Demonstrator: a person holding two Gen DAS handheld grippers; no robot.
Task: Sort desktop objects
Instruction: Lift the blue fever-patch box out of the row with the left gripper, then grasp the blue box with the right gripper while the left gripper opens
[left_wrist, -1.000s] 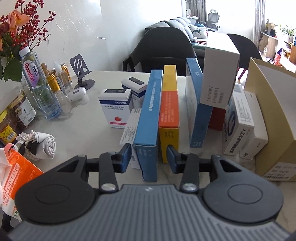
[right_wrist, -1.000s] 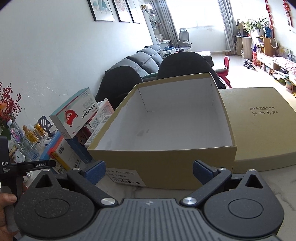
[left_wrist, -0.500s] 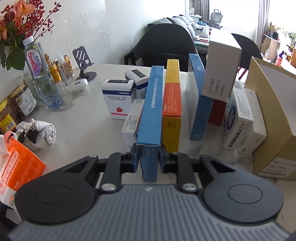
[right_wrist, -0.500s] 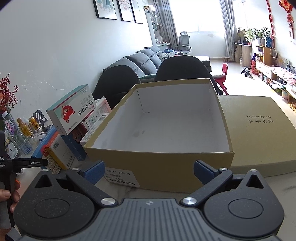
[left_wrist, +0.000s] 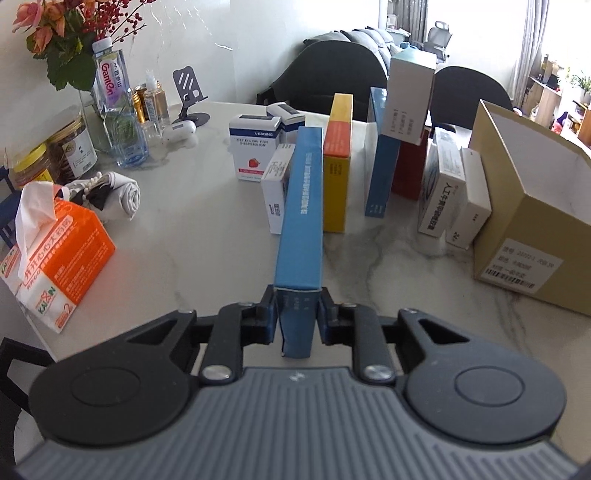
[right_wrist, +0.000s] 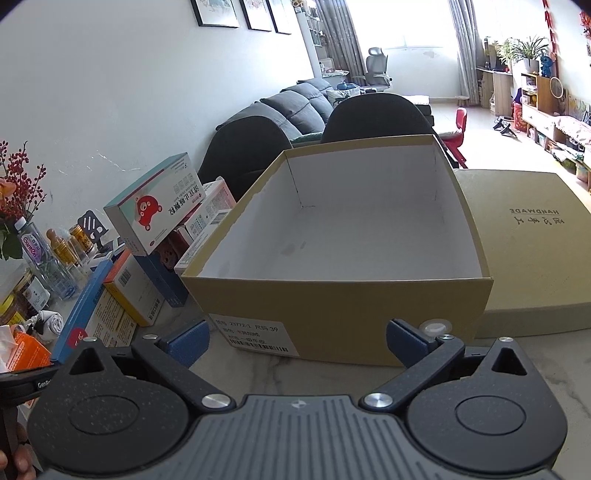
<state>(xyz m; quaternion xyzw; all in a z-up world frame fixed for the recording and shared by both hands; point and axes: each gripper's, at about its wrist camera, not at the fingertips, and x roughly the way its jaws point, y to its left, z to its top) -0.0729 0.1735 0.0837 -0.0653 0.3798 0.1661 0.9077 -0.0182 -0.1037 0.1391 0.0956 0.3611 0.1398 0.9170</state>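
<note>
Blue box (left_wrist: 301, 221) clamped between left gripper (left_wrist: 297, 314) fingers, "EDDING" carton (left_wrist: 253, 147) ahead left, right gripper (right_wrist: 297, 341) spread wide, "HANDMADE" lid (right_wrist: 532, 243) beyond right finger, "39" label (right_wrist: 255, 334) between.

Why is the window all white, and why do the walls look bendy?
Right wrist view: daylight overexposes the window, washing it out, and the fisheye lens curves the wall and the cardboard box edges. Left wrist view: the window also glares white, while the blue box in the left gripper stays sharp.
</note>
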